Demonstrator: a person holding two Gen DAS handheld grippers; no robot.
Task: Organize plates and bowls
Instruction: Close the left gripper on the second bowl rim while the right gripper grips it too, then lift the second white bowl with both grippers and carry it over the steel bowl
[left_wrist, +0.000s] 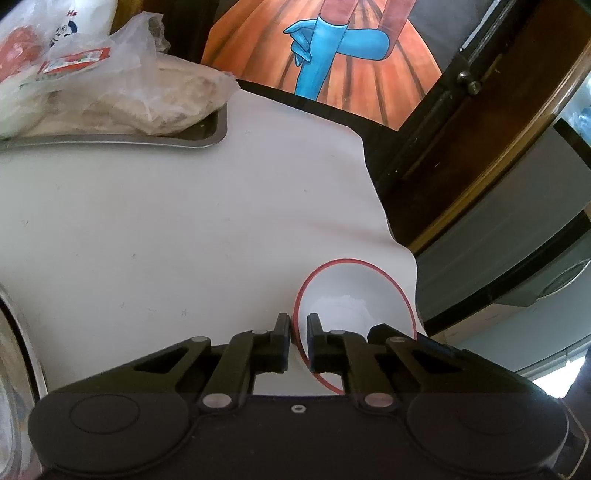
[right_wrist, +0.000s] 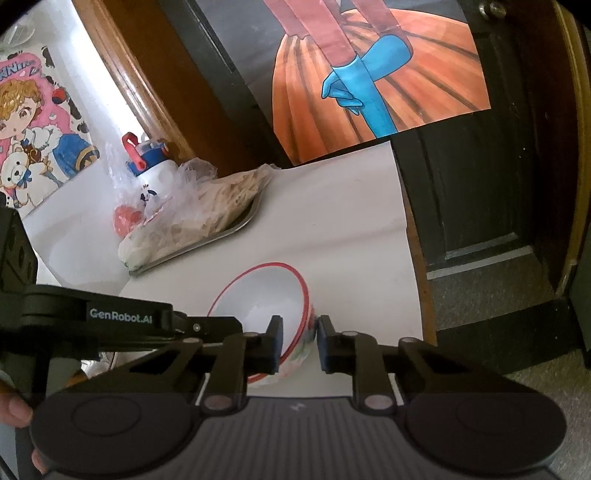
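A white bowl (left_wrist: 354, 291) with a thin red rim sits near the right edge of the white table cover (left_wrist: 147, 221). It looks tilted, though I cannot tell whether it is off the table. My left gripper (left_wrist: 298, 325) is shut on the bowl's left rim, one finger inside and one outside. In the right wrist view the same bowl (right_wrist: 258, 295) shows a patterned outer wall. My right gripper (right_wrist: 298, 328) is shut on its right wall, the left finger inside and the right pad against the outside. The left gripper's black body (right_wrist: 125, 319) reaches in from the left to the bowl's other side.
A metal tray (left_wrist: 207, 133) at the back holds clear plastic bags of food (right_wrist: 221, 206) and a white bottle with a blue cap (right_wrist: 147, 158). A shiny metal rim (left_wrist: 22, 332) lies at the left edge. The table ends just right of the bowl, by a dark door (right_wrist: 480, 221).
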